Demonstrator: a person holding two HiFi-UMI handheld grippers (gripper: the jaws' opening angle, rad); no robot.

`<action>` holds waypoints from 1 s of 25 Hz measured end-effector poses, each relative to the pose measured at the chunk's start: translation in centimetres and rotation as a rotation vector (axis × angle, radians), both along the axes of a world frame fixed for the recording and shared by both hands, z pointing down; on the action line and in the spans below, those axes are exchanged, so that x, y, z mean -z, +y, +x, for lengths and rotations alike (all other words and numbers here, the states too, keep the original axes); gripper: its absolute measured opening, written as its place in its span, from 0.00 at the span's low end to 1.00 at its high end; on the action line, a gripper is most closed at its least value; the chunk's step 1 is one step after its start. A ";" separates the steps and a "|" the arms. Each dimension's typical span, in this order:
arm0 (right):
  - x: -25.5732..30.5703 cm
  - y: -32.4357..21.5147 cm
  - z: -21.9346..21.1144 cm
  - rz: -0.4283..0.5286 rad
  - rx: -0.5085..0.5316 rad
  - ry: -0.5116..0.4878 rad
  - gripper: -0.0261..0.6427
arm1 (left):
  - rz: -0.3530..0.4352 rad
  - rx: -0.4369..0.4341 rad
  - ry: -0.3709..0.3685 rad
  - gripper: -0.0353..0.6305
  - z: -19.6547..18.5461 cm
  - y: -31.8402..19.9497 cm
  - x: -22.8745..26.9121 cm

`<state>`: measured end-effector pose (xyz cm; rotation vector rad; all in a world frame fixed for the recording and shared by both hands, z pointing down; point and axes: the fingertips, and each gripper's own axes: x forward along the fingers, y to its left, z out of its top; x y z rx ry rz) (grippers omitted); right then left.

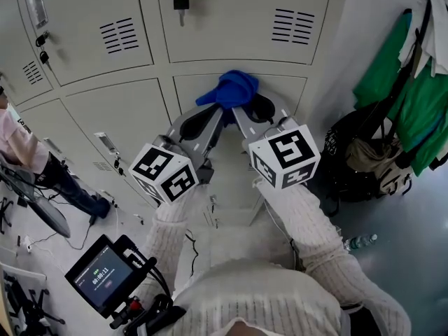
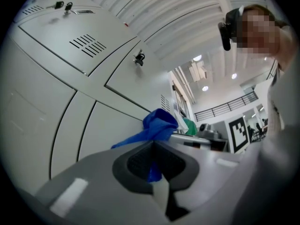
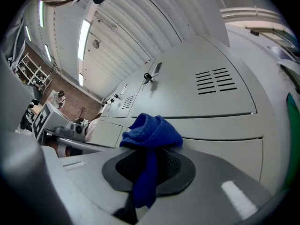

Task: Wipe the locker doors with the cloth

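Note:
A blue cloth [image 1: 232,89] is bunched against a pale grey locker door [image 1: 288,87] in the lower row. Both grippers meet at it. My left gripper [image 1: 216,108] reaches in from the left and is shut on the cloth [image 2: 158,124], a strip of it pinched between the dark pads [image 2: 136,162]. My right gripper [image 1: 245,107] comes from the right, also shut on the cloth [image 3: 152,131], whose tail hangs down between the pads [image 3: 171,165]. The cloth's bundle tops both jaw pairs and hides the fingertips.
Upper locker doors [image 1: 84,26] carry vents and a padlock [image 1: 180,2]. Green clothes [image 1: 413,107] and a dark bag [image 1: 364,161] hang at the right, with a bottle [image 1: 361,241] on the floor. A screen device [image 1: 103,274] and a person [image 1: 24,149] are at the left.

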<state>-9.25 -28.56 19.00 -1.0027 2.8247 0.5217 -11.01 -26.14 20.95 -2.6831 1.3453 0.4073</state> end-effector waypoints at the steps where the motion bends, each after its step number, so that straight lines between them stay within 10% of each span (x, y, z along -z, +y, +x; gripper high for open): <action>1: -0.1 0.0 -0.1 -0.004 0.004 0.001 0.10 | -0.002 0.000 0.010 0.06 -0.1 0.0 -0.1; 25: -11.3 -0.5 -0.4 -0.230 0.008 0.061 0.11 | -0.272 -0.007 0.055 0.06 -0.3 -0.8 -11.2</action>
